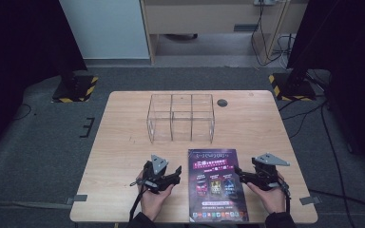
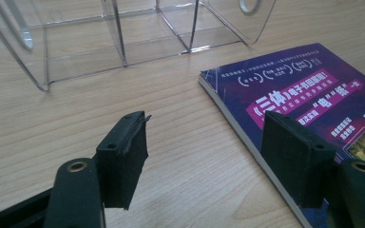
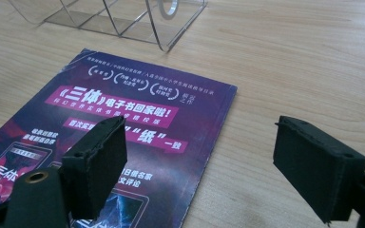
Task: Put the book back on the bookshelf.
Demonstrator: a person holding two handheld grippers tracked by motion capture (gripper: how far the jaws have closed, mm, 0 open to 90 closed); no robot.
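A purple paperback book [image 1: 217,185] lies flat at the table's front centre, cover up. My left gripper [image 1: 177,173] rests just left of it, held in a hand, jaws open. In the left gripper view, the left gripper [image 2: 204,156] straddles the left edge of the book [image 2: 304,90], one jaw over bare wood. My right gripper [image 1: 240,173] sits at the book's right side, open. In the right gripper view, the right gripper [image 3: 199,161] spans the right edge of the book [image 3: 138,109]. Neither gripper has anything pressed between its pads.
A clear acrylic organizer [image 1: 180,118] with several compartments stands mid-table beyond the book; it also appears as the organizer [image 2: 123,38] and organizer [image 3: 133,19]. A round cable hole [image 1: 222,102] is at the back. Two stands with hazard-striped bases [image 1: 76,88] flank the table on the floor.
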